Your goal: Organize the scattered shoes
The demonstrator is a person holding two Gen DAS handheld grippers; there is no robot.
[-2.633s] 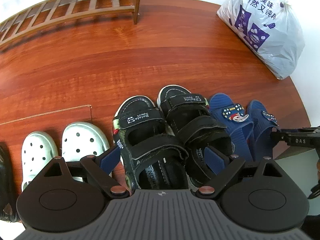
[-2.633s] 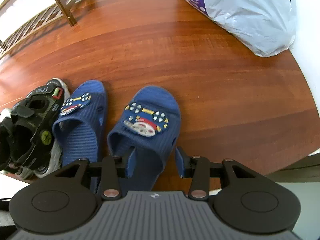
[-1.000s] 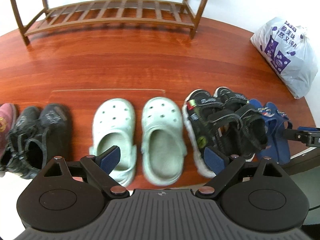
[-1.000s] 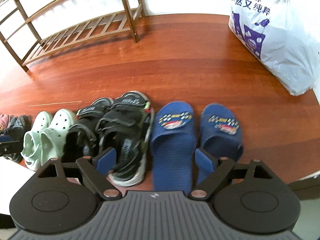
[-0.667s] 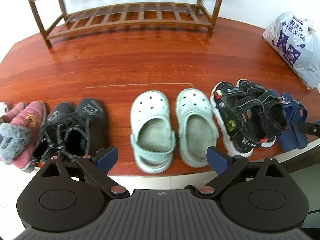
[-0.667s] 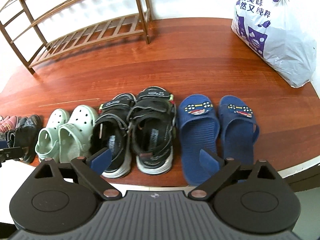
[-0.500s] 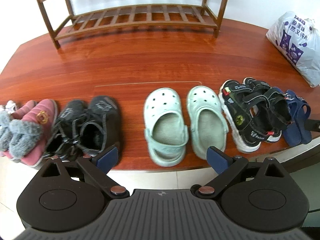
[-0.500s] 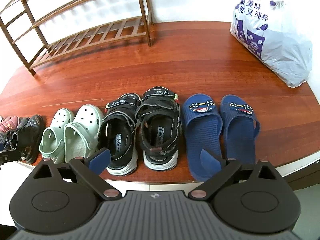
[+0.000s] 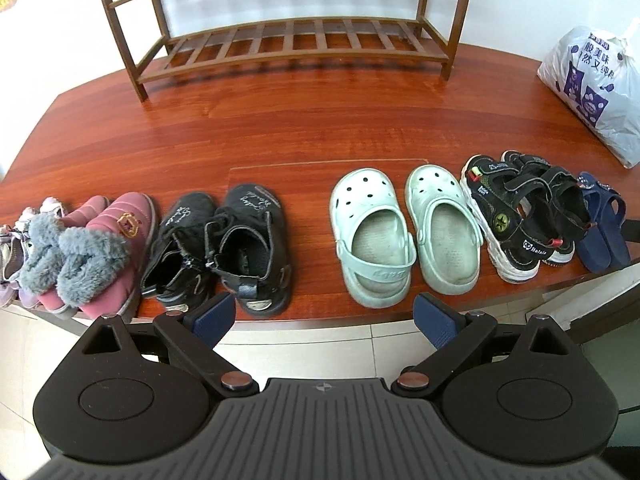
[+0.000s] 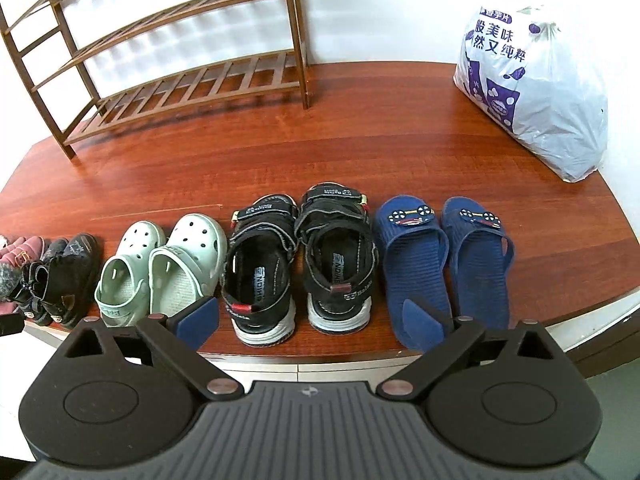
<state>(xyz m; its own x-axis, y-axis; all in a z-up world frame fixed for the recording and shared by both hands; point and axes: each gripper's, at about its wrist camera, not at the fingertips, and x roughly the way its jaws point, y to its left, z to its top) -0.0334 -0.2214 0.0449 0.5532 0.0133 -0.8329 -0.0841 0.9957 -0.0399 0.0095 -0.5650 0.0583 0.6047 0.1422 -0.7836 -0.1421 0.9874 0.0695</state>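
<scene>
Pairs of shoes stand in a row along the front edge of a red wooden platform (image 9: 320,136). From left: pink furry boots (image 9: 100,240), black boots (image 9: 224,244), mint clogs (image 9: 404,236), black sandals (image 9: 524,208), blue slippers (image 9: 604,220). The right wrist view shows the blue slippers (image 10: 444,256), black sandals (image 10: 300,256) and mint clogs (image 10: 160,268) side by side, toes to the wall. My left gripper (image 9: 324,318) is open, held back off the platform edge, with nothing between its fingers. My right gripper (image 10: 308,318) is open too, in front of the sandals.
A brown wooden shoe rack (image 9: 292,36) stands against the white wall at the back, shelves bare. A white and purple plastic bag (image 10: 536,92) sits at the back right. Pale tiled floor (image 9: 304,340) lies below the platform's front edge.
Both grippers have pulled back and up from the shoes, so the whole row and the rack now show. The right gripper, earlier narrow around a blue slipper, now stands wide open.
</scene>
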